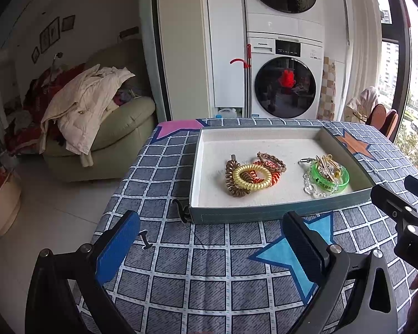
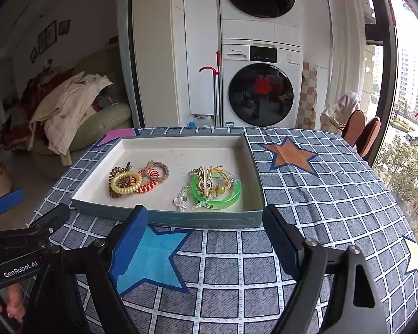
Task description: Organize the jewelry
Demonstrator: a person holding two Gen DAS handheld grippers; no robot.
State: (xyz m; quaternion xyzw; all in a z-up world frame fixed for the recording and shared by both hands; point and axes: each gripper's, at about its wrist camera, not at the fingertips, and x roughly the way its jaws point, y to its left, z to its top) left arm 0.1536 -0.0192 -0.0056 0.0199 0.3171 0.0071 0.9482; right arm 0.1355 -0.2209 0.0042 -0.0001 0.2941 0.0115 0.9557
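Both open grippers hover over checked tablecloth (image 2: 306,194) before washer (image 2: 260,94).

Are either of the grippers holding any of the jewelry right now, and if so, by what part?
Nothing is held. The left gripper and right gripper are both open over the tablecloth, short of the tray; the jewelry lies inside it.

You have daylight from the window (image 2: 404,89) on the right, which is blown out to near white. The tablecloth (image 2: 306,194) is evenly lit with only soft shadows. The left room corner (image 1: 11,64) sits dim. Both fisheye views bend straight lines strongly and darken at the corners. Centre detail is sharp.
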